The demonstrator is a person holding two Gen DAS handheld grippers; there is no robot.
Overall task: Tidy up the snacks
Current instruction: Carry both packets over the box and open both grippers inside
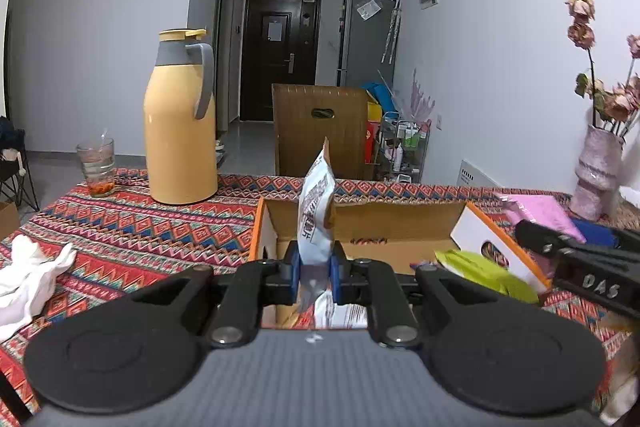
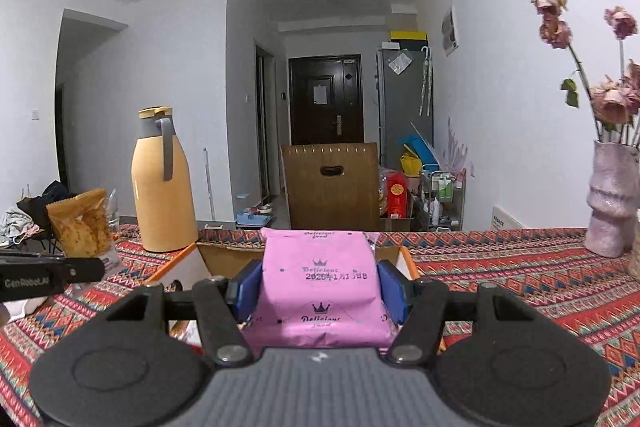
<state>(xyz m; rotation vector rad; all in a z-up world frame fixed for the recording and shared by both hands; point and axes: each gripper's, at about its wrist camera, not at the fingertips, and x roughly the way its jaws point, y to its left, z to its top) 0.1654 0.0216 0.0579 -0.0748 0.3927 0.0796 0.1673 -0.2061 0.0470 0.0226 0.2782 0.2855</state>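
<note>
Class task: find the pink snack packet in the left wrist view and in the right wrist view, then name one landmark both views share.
Left wrist view: the pink snack packet is at the right edge, above the cardboard box's right flap.
Right wrist view: centre foreground, clamped in the right gripper.
Shared landmark: the yellow thermos jug.

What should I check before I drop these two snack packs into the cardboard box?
1. Left claw shut on white snack packet: ok.
2. Right claw clamped on pink snack pack: ok.
3. Cardboard box open on top: ok.
4. Space left in the box beside the green packet: cannot tell.
5. Yellow thermos clear of the box: ok.
</note>
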